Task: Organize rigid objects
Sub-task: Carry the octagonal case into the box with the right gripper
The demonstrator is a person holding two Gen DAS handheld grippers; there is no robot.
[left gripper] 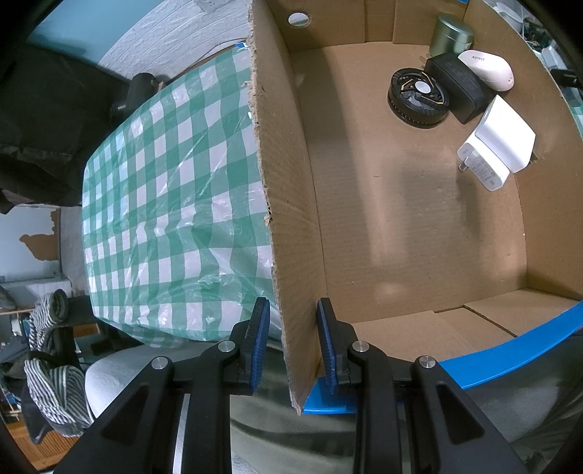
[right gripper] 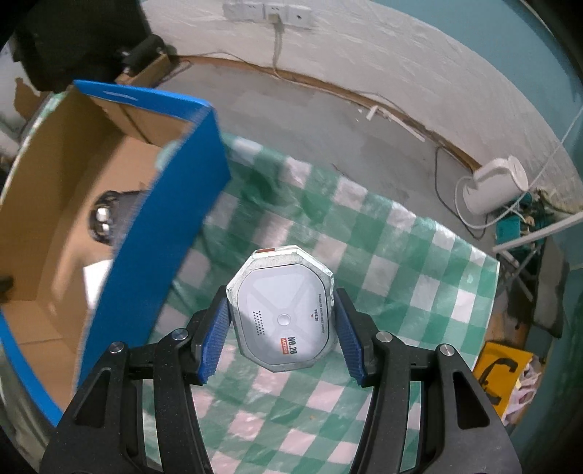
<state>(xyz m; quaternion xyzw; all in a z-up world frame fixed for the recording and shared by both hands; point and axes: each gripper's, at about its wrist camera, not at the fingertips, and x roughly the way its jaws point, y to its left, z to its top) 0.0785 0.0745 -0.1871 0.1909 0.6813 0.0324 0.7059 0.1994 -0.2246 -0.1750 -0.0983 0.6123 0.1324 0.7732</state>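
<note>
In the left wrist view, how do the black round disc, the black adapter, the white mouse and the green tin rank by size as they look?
1. Black round disc
2. Black adapter
3. White mouse and green tin look about alike; the tin is partly hidden and farther off, so I leave them unranked.

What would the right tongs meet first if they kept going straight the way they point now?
Most likely the checked tablecloth: the right tongs, shut on the octagonal white device, point steeply down at it. The gap is hard to judge.
</note>
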